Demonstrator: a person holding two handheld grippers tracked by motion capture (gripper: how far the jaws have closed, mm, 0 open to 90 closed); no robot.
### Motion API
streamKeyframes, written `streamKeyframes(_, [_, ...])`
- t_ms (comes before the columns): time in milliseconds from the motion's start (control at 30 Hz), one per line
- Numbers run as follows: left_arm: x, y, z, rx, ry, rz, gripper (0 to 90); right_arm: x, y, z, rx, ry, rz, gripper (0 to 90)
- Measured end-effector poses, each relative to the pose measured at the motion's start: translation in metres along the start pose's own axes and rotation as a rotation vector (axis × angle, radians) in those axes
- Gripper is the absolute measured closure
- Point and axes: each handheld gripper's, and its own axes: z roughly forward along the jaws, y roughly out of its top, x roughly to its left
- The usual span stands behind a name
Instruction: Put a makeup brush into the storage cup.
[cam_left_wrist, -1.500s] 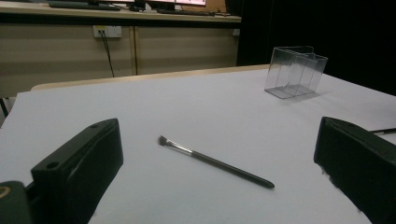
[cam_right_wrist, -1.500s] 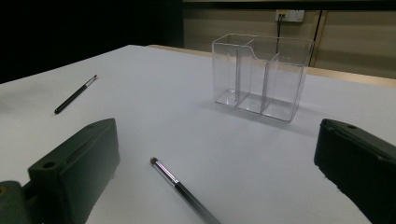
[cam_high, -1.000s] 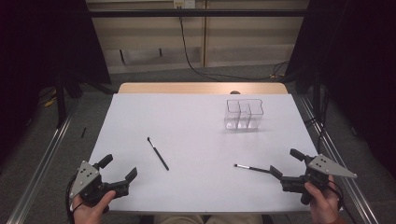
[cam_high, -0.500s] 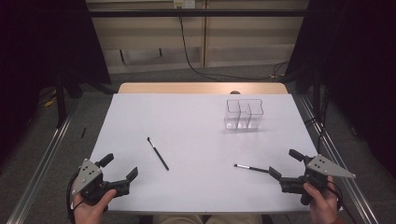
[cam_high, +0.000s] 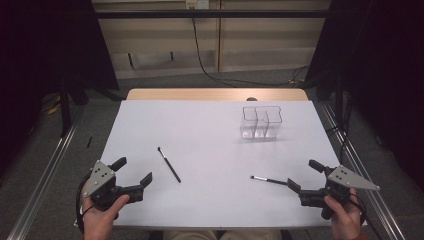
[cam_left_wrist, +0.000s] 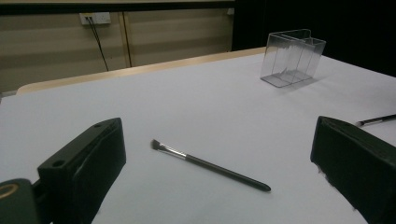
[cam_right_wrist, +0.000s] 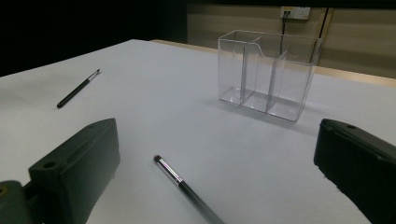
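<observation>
The left brush (cam_high: 169, 164) lies flat on the surface (cam_high: 210, 130), just ahead of the left tongs (cam_high: 132, 171), jaws spread, nothing held. The right brush (cam_high: 269, 180) lies flat with its handle end close to the right tongs (cam_high: 304, 176), jaws also spread and empty. Versus the earlier frames, both brushes and both tongs hold the same positions. A clear box (cam_high: 261, 122) with compartments stands upright farther back, right of centre. The surface is white with a wooden far edge; beyond it are a panelled wall, a cable and dark curtains.
</observation>
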Motion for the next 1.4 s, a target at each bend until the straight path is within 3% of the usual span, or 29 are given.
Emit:
streamKeyframes(133, [0.0,0.005,0.007,0.014,0.013,0.015,3.2,0.0,0.0,0.001,0.002,0.0,-0.001,0.0])
streamKeyframes(433, [-0.004,0.017,0.022,0.037,-0.016,0.043,3.2,0.0,0.0,0.002,0.003,0.004,-0.002,0.0])
streamKeyframes(567, [-0.002,0.024,0.031,0.073,-0.026,0.051,3.3,0.0,0.0,0.003,0.005,0.0,0.0,0.0])
streamKeyframes(700, [0.002,0.028,0.04,0.102,-0.035,0.029,3.6,0.0,0.0,0.003,0.004,0.004,-0.001,0.0])
streamKeyframes(1000, [0.008,0.028,0.055,0.143,-0.028,0.026,4.1,0.0,0.0,0.003,0.005,0.005,-0.001,0.0])
streamKeyframes(1167, [0.008,0.031,0.065,0.188,-0.028,0.044,4.2,0.0,0.0,0.003,0.006,0.007,-0.002,0.0])
streamKeyframes(1267, [0.008,0.031,0.071,0.216,-0.034,0.011,4.2,0.0,0.0,0.003,0.006,0.006,-0.003,0.0])
streamKeyframes(1400, [0.007,0.031,0.075,0.235,-0.035,0.02,4.2,0.0,0.0,0.003,0.007,0.008,-0.003,0.0])
